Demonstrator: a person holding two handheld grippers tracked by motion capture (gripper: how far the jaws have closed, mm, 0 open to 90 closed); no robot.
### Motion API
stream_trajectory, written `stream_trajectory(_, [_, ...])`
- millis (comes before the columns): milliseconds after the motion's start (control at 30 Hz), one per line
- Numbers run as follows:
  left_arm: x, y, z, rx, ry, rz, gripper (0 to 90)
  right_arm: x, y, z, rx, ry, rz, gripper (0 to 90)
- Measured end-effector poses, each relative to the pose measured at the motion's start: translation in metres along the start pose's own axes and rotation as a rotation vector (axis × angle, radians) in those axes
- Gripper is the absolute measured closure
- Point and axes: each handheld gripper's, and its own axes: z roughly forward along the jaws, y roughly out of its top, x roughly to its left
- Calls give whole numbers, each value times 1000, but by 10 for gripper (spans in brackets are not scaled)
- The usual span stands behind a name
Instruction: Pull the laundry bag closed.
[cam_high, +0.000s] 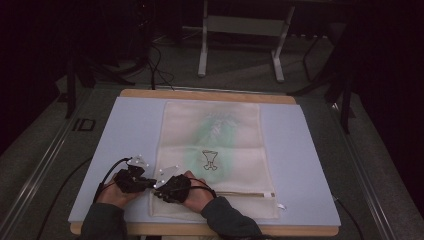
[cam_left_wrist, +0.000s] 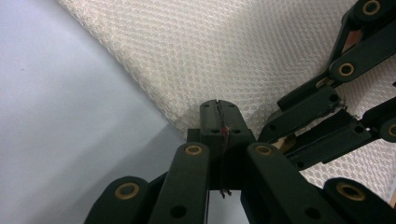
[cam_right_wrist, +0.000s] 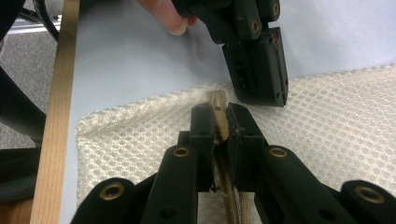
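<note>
One mesh bag (cam_high: 212, 155), one light blue mat (cam_high: 125, 130), one wooden table (cam_high: 205, 94), two grippers: left gripper (cam_high: 150, 183), right gripper (cam_high: 156, 187)

High view: fixed above person's side, faces forward and down, far enough to take whole table (cam_high: 310, 145), mesh bag (cam_high: 215, 150), floor and frame legs beyond.

Left gripper view: rides on left gripper (cam_left_wrist: 218, 108), looks along own jaws, very close to bag's weave and blue mat (cam_left_wrist: 60, 116); right gripper (cam_left_wrist: 327, 112) enters at its right.

Right gripper view: rides on right gripper (cam_right_wrist: 218, 109), equally close, faces bag's near left corner and table's wooden edge (cam_right_wrist: 58, 116).

Shared: bag's near left edge, both grippers.
</note>
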Motion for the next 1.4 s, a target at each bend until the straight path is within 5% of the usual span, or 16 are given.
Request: stream_trajectory(1400, [-1, -1, 0, -15, 7, 20, 897, 5, -8, -19, 81, -38, -40, 825])
